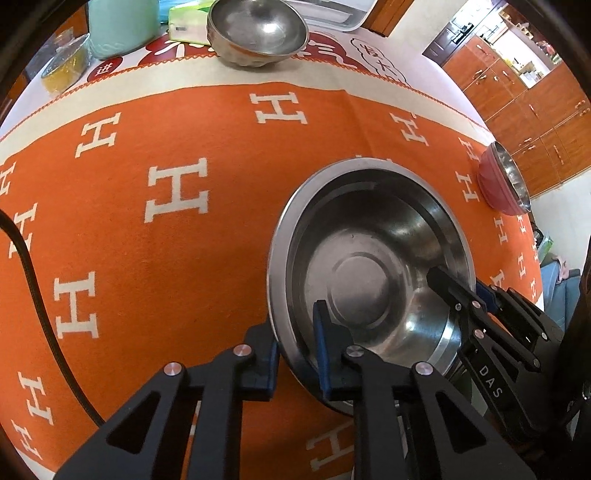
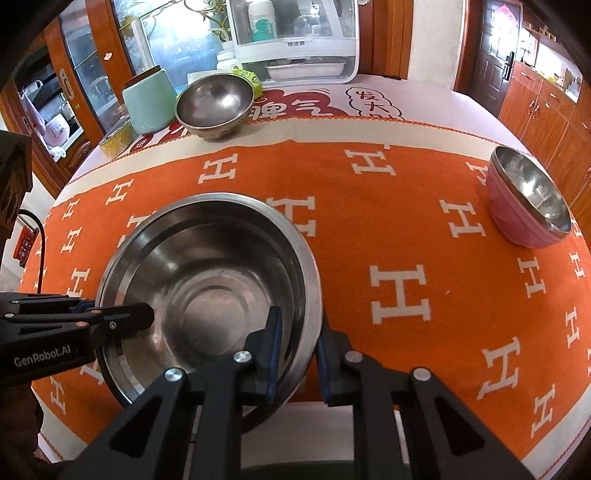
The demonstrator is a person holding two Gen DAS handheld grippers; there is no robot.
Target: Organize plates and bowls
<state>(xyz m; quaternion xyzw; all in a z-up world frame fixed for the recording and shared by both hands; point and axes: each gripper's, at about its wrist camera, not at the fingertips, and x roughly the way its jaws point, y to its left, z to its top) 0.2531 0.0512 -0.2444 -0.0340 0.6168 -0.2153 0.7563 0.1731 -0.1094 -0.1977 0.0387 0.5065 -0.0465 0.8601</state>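
Observation:
A large steel bowl [image 1: 369,273] [image 2: 210,280] sits on the orange tablecloth near the table's front edge. My left gripper [image 1: 293,321] [image 2: 118,308] is shut on its left rim, with one blue-padded finger inside the bowl and the other outside. On the opposite rim my right gripper [image 2: 298,325] [image 1: 461,284] is shut the same way. A smaller steel bowl [image 1: 258,33] [image 2: 214,103] stands at the back of the table. A pink bowl with a steel lining [image 1: 502,181] [image 2: 528,199] stands at the right edge.
A mint-green canister [image 1: 118,26] [image 2: 147,103] and a clear tub with yellow contents [image 1: 66,66] stand at the back left. A white appliance [image 2: 295,37] is behind them. A black cable [image 1: 37,288] hangs at the left. Wooden cabinets line the right.

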